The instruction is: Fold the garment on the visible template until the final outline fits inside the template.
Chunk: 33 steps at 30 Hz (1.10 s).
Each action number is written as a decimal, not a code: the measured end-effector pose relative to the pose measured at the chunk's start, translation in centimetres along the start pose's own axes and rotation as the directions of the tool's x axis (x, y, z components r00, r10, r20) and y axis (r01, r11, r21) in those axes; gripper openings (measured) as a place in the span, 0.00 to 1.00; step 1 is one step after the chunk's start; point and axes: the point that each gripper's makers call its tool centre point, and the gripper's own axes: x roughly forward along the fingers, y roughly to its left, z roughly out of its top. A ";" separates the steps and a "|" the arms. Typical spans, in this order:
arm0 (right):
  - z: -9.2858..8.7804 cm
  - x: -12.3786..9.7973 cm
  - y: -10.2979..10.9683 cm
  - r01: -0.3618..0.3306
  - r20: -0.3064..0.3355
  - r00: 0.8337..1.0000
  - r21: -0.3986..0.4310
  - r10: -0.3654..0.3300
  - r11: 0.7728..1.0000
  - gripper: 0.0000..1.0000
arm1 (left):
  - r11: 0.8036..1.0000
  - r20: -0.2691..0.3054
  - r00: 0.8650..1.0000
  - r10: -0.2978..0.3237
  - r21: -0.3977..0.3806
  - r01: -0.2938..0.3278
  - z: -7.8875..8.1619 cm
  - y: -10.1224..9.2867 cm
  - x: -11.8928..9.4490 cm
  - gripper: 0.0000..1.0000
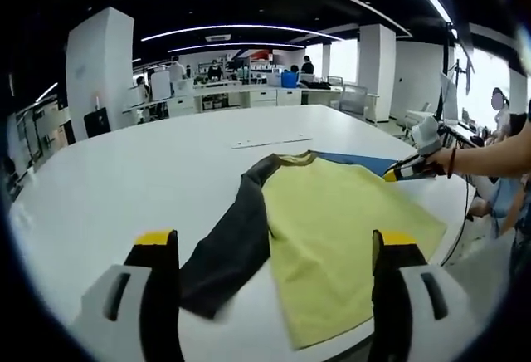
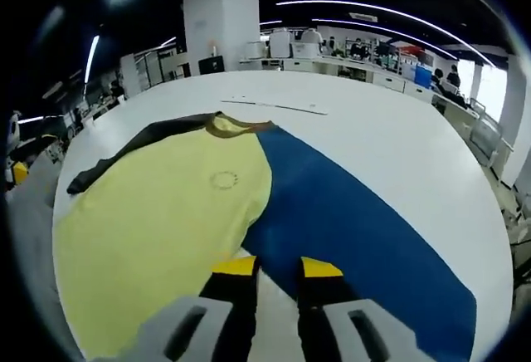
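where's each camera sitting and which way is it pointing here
Left gripper view: rides the left hand-held gripper, jaws wide apart, looking across the white table at the yellow shirt and its dark sleeve; the person's forearm brings the right hand-held gripper in from the right.
Right gripper view: rides the right hand-held gripper, jaws close together over the blue sleeve, facing along the shirt.
Shared: shirt, table, office behind.
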 end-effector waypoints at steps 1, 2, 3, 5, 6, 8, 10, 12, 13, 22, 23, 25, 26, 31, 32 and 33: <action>0.5 0.0 -0.4 0.028 0.021 0.999 -0.042 -0.027 0.999 0.08 | 1.000 -0.002 1.000 0.000 -0.001 0.000 0.0 0.0 0.0 0.93; 0.2 -0.1 -0.7 0.053 0.002 0.999 -0.067 -0.053 0.996 0.05 | 1.000 -0.003 1.000 0.003 -0.003 -0.003 -0.1 0.1 0.0 0.93; 0.0 -0.1 -0.6 0.054 -0.010 0.998 -0.055 -0.055 0.997 0.00 | 1.000 -0.003 1.000 0.006 -0.003 -0.006 0.0 0.1 0.0 0.93; 0.1 -0.1 -1.1 0.062 -0.005 0.998 -0.024 -0.062 0.998 0.00 | 1.000 -0.006 1.000 0.006 -0.003 -0.006 0.0 0.1 0.1 0.92; 0.1 0.0 -1.3 0.063 -0.004 0.998 -0.015 -0.063 0.998 0.00 | 1.000 -0.006 1.000 0.007 -0.002 -0.007 0.0 0.1 0.1 0.92; 0.2 0.0 -1.7 0.070 -0.006 0.998 -0.012 -0.070 0.997 0.00 | 1.000 -0.005 1.000 0.015 0.001 -0.015 0.1 0.2 0.1 0.93; 0.4 0.0 -2.1 0.076 -0.003 0.997 -0.006 -0.076 0.997 0.00 | 1.000 -0.006 1.000 0.020 0.002 -0.020 0.0 0.3 0.1 0.93; 0.7 -0.1 -2.5 0.085 0.001 0.996 -0.003 -0.085 0.996 0.00 | 1.000 -0.009 1.000 0.023 -0.003 -0.023 -0.1 0.4 0.1 0.93; 0.7 -0.2 -2.7 0.090 0.001 0.996 0.000 -0.090 0.996 0.00 | 1.000 -0.010 1.000 0.023 -0.003 -0.024 -0.1 0.4 0.1 0.93; 1.7 -0.2 -4.7 0.144 0.016 0.989 0.018 -0.144 0.989 0.00 | 1.000 -0.026 0.999 0.031 0.002 -0.030 -0.7 0.7 0.1 0.92; 1.7 -0.2 -4.8 0.147 0.014 0.989 0.021 -0.148 0.989 0.00 | 1.000 -0.027 0.999 0.030 0.001 -0.030 -0.7 0.8 0.1 0.91; 1.7 0.0 -5.1 0.155 0.008 0.988 0.023 -0.155 0.988 0.00 | 0.999 -0.028 0.999 0.034 -0.001 -0.034 -0.8 0.9 0.1 0.91; 1.7 0.1 -5.3 0.157 0.006 0.988 0.026 -0.157 0.987 0.00 | 0.999 -0.030 0.999 0.033 0.000 -0.033 -0.8 1.0 0.1 0.91; 1.7 0.3 -5.4 0.163 0.002 0.987 0.034 -0.164 0.986 0.00 | 0.999 -0.028 0.999 0.039 -0.004 -0.039 -0.8 1.2 0.1 0.90; 1.7 0.4 -5.4 0.163 0.001 0.987 0.035 -0.163 0.986 0.00 | 0.999 -0.027 0.999 0.040 -0.003 -0.040 -0.8 1.3 0.1 0.90; 1.8 0.4 -5.4 0.164 0.000 0.986 0.034 -0.164 0.986 0.00 | 0.999 -0.028 0.999 0.041 -0.002 -0.042 -0.8 1.3 0.1 0.90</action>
